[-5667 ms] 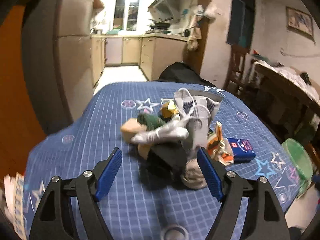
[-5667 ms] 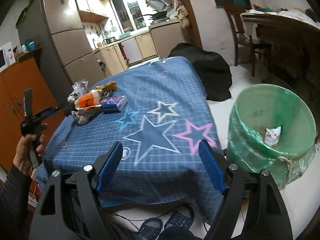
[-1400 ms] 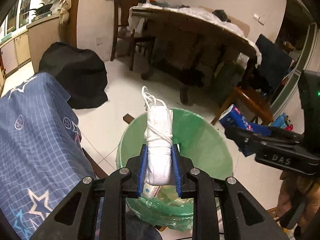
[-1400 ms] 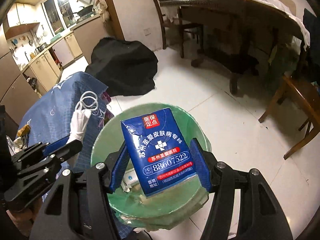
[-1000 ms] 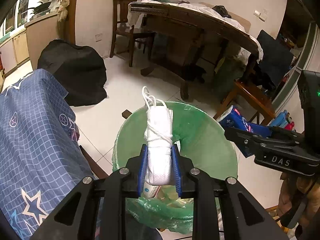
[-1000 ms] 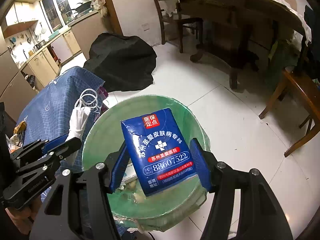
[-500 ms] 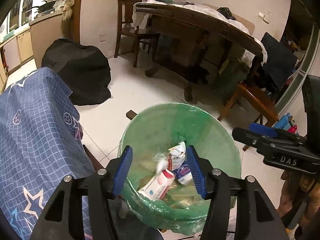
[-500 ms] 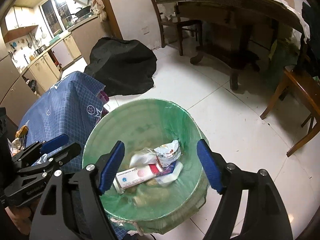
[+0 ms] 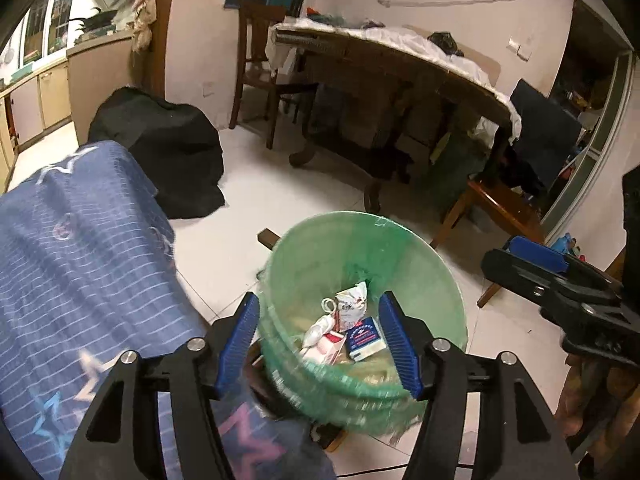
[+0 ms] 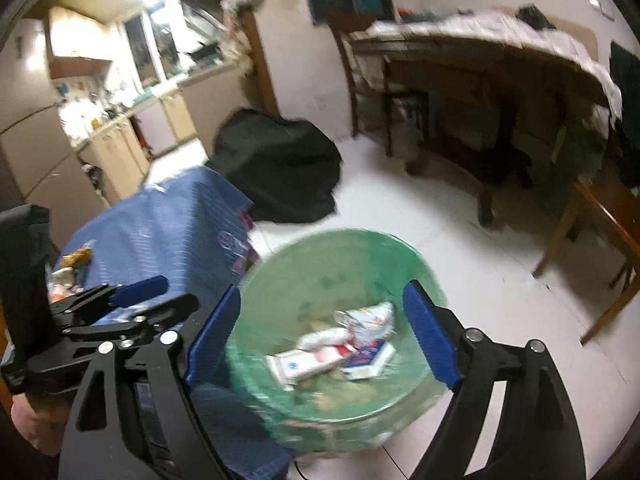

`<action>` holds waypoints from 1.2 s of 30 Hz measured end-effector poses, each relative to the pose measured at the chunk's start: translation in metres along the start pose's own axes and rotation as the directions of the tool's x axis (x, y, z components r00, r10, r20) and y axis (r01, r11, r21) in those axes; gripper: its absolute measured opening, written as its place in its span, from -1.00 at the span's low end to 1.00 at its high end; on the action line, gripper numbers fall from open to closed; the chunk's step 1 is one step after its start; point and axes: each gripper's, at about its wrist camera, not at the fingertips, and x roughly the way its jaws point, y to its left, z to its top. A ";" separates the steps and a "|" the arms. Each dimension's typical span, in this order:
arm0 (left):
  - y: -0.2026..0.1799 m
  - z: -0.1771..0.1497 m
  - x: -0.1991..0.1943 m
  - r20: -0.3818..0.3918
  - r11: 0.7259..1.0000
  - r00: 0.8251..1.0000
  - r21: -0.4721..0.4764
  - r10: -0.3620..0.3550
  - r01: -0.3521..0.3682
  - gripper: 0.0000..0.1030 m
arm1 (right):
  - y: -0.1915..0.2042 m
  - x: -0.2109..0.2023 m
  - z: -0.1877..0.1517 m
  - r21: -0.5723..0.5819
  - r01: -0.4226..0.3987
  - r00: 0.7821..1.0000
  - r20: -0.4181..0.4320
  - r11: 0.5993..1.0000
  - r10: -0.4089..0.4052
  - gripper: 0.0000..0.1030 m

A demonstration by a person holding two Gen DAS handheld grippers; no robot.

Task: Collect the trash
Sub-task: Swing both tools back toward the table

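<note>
A bin lined with a green bag (image 9: pixel 436 264) (image 10: pixel 332 236) stands on the floor beside the blue star-cloth table (image 9: pixel 72 264) (image 10: pixel 160 224). Inside lie a blue box (image 9: pixel 366 338) (image 10: pixel 368 356), a white rolled mask (image 9: pixel 316 330), a white carton (image 10: pixel 300 364) and a crumpled wrapper (image 9: pixel 352 304) (image 10: pixel 368 320). My left gripper (image 9: pixel 319 344) hovers above the bin, its jaws opening with nothing between them. My right gripper (image 10: pixel 322 336) also hangs over the bin, jaws opening and empty. More trash (image 10: pixel 74 258) lies on the table.
A black bag (image 9: pixel 160 152) sits on the white tiled floor behind the table. A long wooden table (image 9: pixel 400 64) and wooden chairs (image 9: pixel 492 208) stand beyond the bin. Kitchen cabinets (image 10: pixel 116 156) line the far left.
Both grippers opened: the white mask dropped from the left and the blue box from the right into the bin. Both have since risen and pulled back from it.
</note>
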 end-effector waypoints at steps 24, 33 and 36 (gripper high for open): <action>0.415 -0.171 -0.300 -0.004 0.755 0.857 -0.471 0.515 -0.457 0.32 | 0.228 0.004 -0.075 -0.247 -0.372 0.928 -0.077 0.895 0.364 0.78; 0.455 -0.148 -0.263 -0.021 0.805 0.891 -0.420 0.454 -0.419 0.32 | 0.266 0.019 -0.073 -0.280 -0.391 0.920 -0.115 0.877 0.374 0.78; 0.466 -0.141 -0.249 -0.031 0.799 0.884 -0.413 0.467 -0.437 0.32 | 0.278 0.027 -0.072 -0.289 -0.404 0.915 -0.133 0.868 0.381 0.78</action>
